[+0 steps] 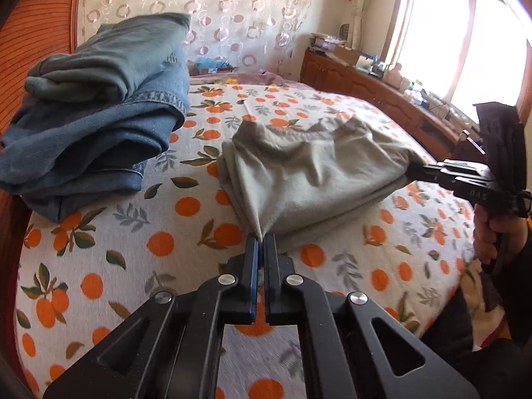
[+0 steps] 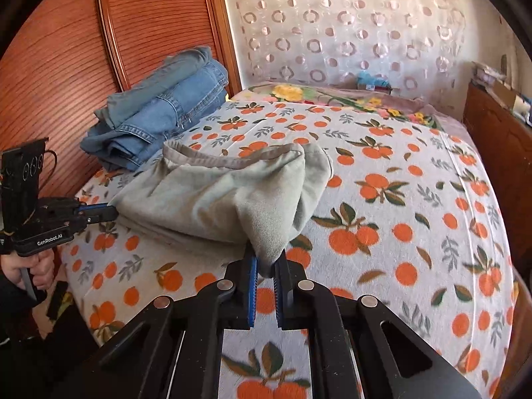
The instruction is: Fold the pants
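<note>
- The grey-green pants (image 1: 309, 173) lie on the bed (image 1: 99, 266), on its orange-fruit blanket, roughly in the middle of the near half.
- They are folded into a wide, short bundle of several layers; its long axis runs from one of my claws to the other, across the bed from side to side.
- The waistband (image 2: 232, 159) sits along the far edge, facing the patterned curtain (image 2: 332, 33); the opening there gapes a little.
- The cloth is soft, matte and plain, wrinkled on top, with the upper layer pulled taut into a ridge between the two held corners.
- My left claw (image 1: 261, 242) is clamped on the pants: its fingers are pressed together on a thin pinch of fabric at the near left corner.
- My right claw (image 2: 266, 266) is also clamped on the pants, with a thicker fold of cloth bunched between its blue-lined fingers at the near right corner.
- Both held corners are lifted slightly off the blanket, while the lower layers rest flat.
- A stack of blue jeans (image 1: 93, 116) sits well apart on the left side of the bed, against the wooden headboard (image 2: 66, 50).
- A hand (image 1: 495, 232) grips the right claw's handle at the edge of the left wrist view.
</note>
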`<action>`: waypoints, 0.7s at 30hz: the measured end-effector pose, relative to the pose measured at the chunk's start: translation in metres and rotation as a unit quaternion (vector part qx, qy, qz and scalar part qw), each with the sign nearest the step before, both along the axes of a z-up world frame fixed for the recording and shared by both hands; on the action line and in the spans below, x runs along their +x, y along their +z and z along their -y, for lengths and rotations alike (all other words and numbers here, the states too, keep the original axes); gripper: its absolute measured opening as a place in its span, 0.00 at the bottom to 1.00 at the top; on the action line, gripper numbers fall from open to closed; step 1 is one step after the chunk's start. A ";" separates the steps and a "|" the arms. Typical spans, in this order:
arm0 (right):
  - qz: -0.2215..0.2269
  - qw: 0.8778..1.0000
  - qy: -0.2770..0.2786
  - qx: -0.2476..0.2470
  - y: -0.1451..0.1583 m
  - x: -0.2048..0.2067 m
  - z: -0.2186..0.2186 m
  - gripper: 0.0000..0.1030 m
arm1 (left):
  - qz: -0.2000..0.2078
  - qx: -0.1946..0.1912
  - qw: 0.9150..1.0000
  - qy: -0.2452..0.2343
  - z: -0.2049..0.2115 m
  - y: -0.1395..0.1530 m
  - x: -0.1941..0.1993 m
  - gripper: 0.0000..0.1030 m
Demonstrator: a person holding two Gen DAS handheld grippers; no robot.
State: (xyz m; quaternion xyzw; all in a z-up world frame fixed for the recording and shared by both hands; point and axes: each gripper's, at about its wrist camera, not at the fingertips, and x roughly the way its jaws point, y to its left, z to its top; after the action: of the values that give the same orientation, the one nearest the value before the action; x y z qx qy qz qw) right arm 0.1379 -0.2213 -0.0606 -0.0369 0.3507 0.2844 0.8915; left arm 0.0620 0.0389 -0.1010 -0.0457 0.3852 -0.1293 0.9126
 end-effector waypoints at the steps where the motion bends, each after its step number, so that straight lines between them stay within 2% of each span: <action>1: -0.001 1.000 0.001 0.002 0.002 -0.005 0.004 0.08 | 0.000 -0.001 1.000 -0.006 0.003 0.002 -0.003 0.03; 10: -0.028 1.000 -0.002 0.000 -0.003 -0.054 0.029 0.08 | -0.007 0.001 0.999 -0.046 0.024 0.008 -0.033 0.03; 14: -0.028 0.999 -0.018 -0.008 -0.002 -0.064 0.040 0.17 | -0.010 0.009 0.999 -0.043 0.025 0.009 -0.037 0.04; 18: -0.009 1.000 -0.026 -0.005 0.012 -0.068 0.047 0.25 | -0.003 0.010 0.999 -0.033 0.022 0.017 -0.039 0.11; 20: 0.005 1.000 -0.030 -0.007 0.018 -0.067 0.046 0.31 | -0.001 0.009 0.999 -0.031 0.021 0.020 -0.034 0.18; 21: 0.009 0.999 -0.031 -0.008 0.021 -0.065 0.046 0.32 | -0.001 0.012 0.999 -0.030 0.022 0.021 -0.031 0.27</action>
State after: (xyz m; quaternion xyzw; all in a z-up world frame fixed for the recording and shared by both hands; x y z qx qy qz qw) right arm 0.0728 -0.2669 -0.0400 -0.0359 0.3460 0.2531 0.9027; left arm 0.0308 0.0171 -0.0802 -0.0229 0.3886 -0.1523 0.9084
